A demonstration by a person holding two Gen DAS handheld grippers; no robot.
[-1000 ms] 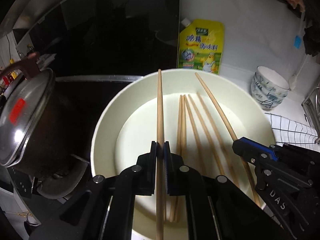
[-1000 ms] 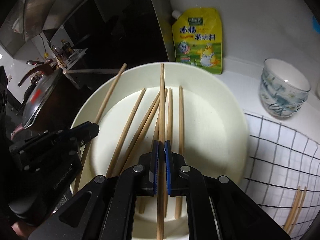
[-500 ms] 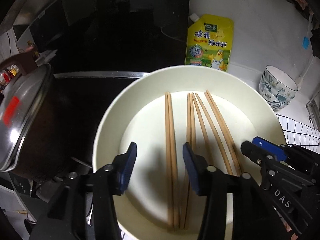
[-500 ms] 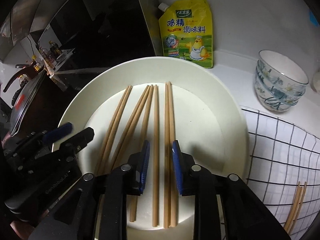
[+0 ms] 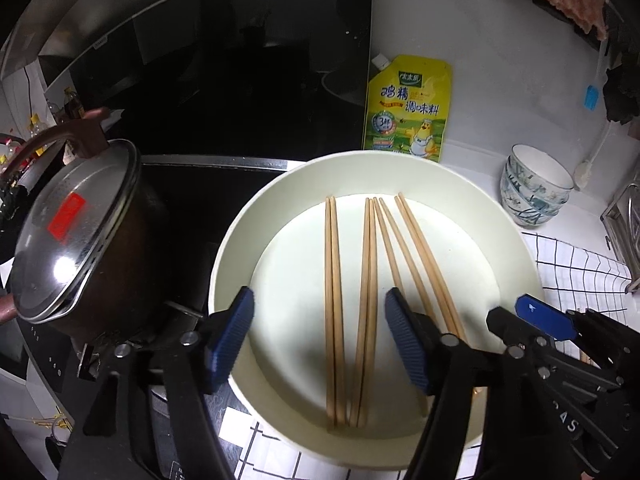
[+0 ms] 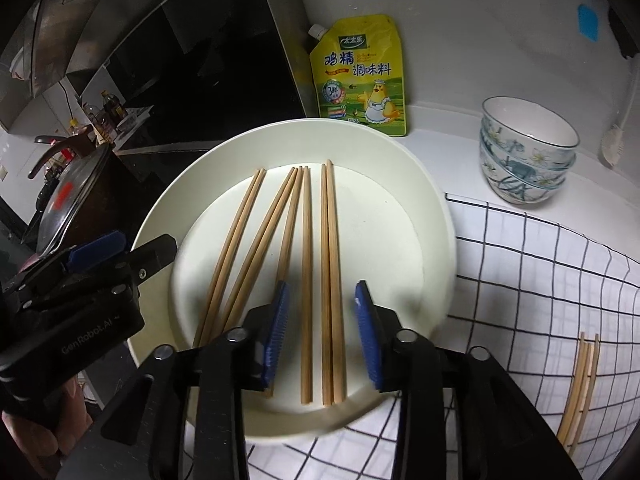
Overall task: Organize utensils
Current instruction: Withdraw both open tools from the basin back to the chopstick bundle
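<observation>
Eight wooden chopsticks [image 6: 304, 280] are seen lying flat in a wide cream plate [image 6: 424, 208] on the tabletop, all pointing roughly away from the cameras and loosely sorted into pairs. The left gripper [image 5: 320, 340] is held above the near side of the plate with its blue-padded jaws spread wide; they have just been opening, and nothing is pressed between them — two pairs simply lie on the plate below the gap. The right gripper [image 6: 322, 336] is held lower in its own view with a narrower gap, its jaws also just having been opening; a pair and a single stick show beneath the gap, untouched by the pads. A few more chopsticks [image 6: 580, 388] rest on a checked cloth [image 6: 540, 280] to the right. A yellow seasoning pouch [image 6: 360, 80] leans on the wall behind, stacked patterned bowls [image 6: 528, 152] stand to the right, and a lidded pot [image 5: 76, 236] sits on the dark stove at left. The sticks are judged light, stiff and smooth, likely to roll or skid on the glazed plate; a grip across the thicker near ends would probably steady them best.
</observation>
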